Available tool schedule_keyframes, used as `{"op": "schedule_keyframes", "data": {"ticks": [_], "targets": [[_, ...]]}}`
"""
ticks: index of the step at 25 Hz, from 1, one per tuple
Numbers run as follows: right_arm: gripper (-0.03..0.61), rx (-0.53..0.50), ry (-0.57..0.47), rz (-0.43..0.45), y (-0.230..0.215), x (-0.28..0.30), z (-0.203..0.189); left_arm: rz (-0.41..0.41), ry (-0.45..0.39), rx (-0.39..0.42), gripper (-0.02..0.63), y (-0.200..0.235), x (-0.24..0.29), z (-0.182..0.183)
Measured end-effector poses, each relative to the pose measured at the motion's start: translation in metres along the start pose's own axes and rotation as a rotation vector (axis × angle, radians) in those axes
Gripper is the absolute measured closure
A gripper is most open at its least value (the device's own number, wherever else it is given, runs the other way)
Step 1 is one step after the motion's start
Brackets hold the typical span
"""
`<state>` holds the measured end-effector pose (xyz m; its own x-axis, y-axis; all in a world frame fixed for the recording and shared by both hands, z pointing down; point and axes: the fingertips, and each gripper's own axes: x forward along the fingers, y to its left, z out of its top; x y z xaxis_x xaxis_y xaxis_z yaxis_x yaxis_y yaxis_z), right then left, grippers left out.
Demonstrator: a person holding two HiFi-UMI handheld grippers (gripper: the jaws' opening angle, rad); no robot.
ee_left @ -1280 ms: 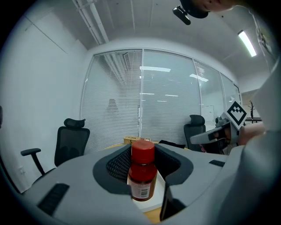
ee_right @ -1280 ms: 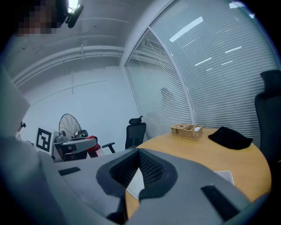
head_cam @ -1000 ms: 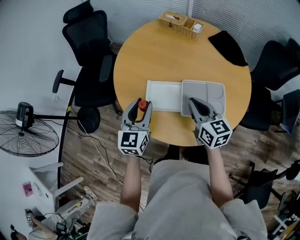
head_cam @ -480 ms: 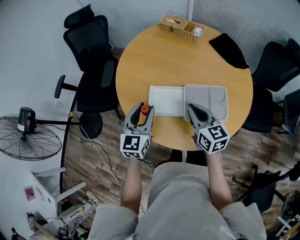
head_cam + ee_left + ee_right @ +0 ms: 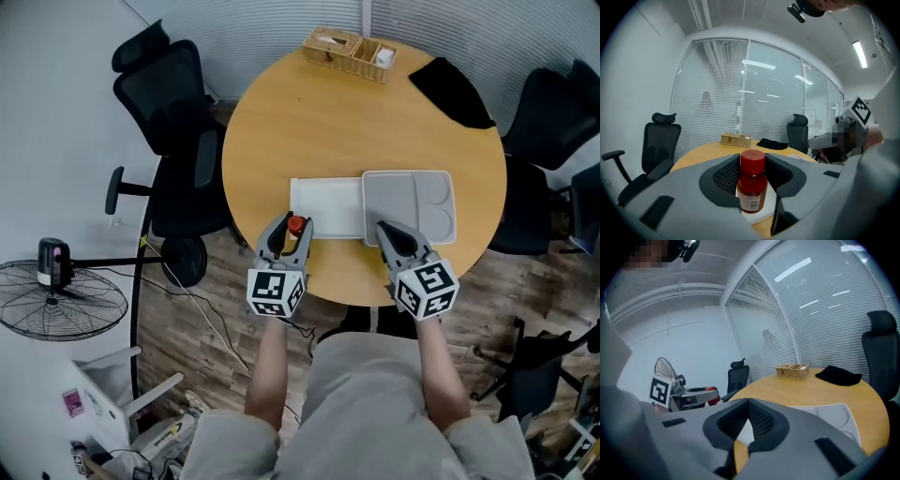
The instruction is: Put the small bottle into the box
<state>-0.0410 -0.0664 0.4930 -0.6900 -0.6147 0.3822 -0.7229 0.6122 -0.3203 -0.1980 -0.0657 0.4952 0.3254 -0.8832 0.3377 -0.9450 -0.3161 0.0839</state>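
Two grippers sit at the near edge of the table as we look down. Compared with a second ago, we find the left gripper (image 5: 287,231) carried slightly forward and to the right. The small bottle (image 5: 752,183) it holds was then just left of the white box (image 5: 328,195) and is now over that box's near left corner. The grip itself is unchanged: the jaws stand fairly wide, pressed on the bottle's sides. The bottle stands upright between them, red cap on top and a barcode label low on its body. It is not yet inside the box. The right gripper (image 5: 382,228) has hardly moved. It hangs over the near left corner of the grey tray (image 5: 433,208), its jaws together with nothing between them.

We see the white box and the grey tray side by side, touching, near the front of a round wooden table (image 5: 319,122). At the far edge we make out a wicker basket (image 5: 343,47) and a black cloth (image 5: 452,90), well apart from the box. Black office chairs (image 5: 167,103) stand around the table. A floor fan (image 5: 58,289) stands on the wood floor to the left, and slatted blinds run along the far wall.
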Motion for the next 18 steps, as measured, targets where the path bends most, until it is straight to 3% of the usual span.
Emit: {"op": "schedule_keyframes", "data": {"ticks": [18], "targets": [[0.56, -0.02, 0.03, 0.005, -0.014, 0.001, -0.007, -0.054, 0.06, 0.018, 0.443, -0.01, 0.047, -0.025]]}}
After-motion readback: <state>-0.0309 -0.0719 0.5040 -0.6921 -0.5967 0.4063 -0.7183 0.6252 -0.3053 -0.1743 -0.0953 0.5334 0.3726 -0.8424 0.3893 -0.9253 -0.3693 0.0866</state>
